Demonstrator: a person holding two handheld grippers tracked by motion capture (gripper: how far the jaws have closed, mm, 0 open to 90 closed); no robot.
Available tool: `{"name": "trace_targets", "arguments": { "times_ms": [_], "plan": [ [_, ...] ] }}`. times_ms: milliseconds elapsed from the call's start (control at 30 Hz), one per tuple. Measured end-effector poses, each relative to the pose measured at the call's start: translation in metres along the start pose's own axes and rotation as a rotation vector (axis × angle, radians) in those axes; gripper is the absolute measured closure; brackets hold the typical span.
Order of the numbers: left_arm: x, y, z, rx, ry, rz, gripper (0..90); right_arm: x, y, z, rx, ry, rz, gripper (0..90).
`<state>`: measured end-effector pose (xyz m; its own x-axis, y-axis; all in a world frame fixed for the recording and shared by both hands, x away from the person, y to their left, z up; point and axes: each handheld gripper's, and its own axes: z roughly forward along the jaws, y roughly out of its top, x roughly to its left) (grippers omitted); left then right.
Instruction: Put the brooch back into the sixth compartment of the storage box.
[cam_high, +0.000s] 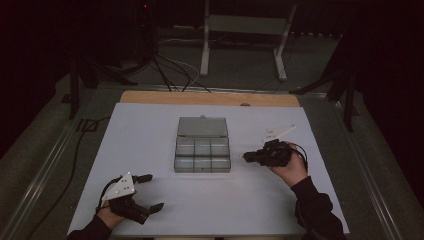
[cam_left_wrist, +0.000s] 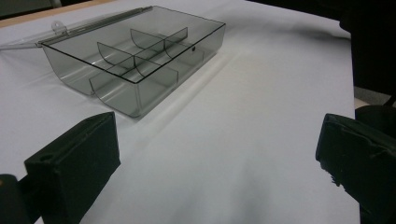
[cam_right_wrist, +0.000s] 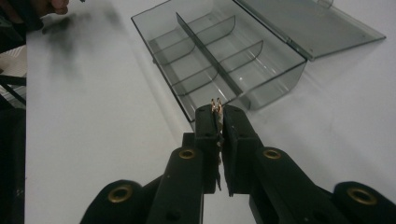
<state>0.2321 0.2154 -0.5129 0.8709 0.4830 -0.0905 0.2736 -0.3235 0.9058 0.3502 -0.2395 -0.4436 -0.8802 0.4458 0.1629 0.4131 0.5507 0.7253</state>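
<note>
Smoky clear plastic box (cam_high: 202, 155), six compartments in two rows, lid (cam_high: 202, 126) folded flat behind it; sits mid-sheet on a white sheet (cam_high: 150, 135), all cells apparently empty.

Right gripper (cam_high: 248, 157): just right of the box, jaws pinched together on a small brass-coloured piece (cam_right_wrist: 216, 106) that pokes from the tips; what it is cannot be told. Tips point at the box's near corner.

Left gripper (cam_high: 150, 191): well in front of the box, to its left, jaws wide apart, nothing between them.

Risks, as judged:
- Piece is tiny and held at the very tips; a slight slackening could drop it on the sheet short of the box.
- Low dividers; a release off-centre could land it in the wrong cell.
- Box is light and unheld; a nudge from the right gripper could slide it.
</note>
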Motion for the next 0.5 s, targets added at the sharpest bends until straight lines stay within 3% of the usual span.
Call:
{"name": "trace_targets", "arguments": {
  "times_ms": [500],
  "plan": [
    [0.000, 0.000, 0.000, -0.002, -0.003, 0.002, 1.1, 0.006, 0.023, 0.011, -0.026, 0.010, -0.012, 85.7]
  ]
}}
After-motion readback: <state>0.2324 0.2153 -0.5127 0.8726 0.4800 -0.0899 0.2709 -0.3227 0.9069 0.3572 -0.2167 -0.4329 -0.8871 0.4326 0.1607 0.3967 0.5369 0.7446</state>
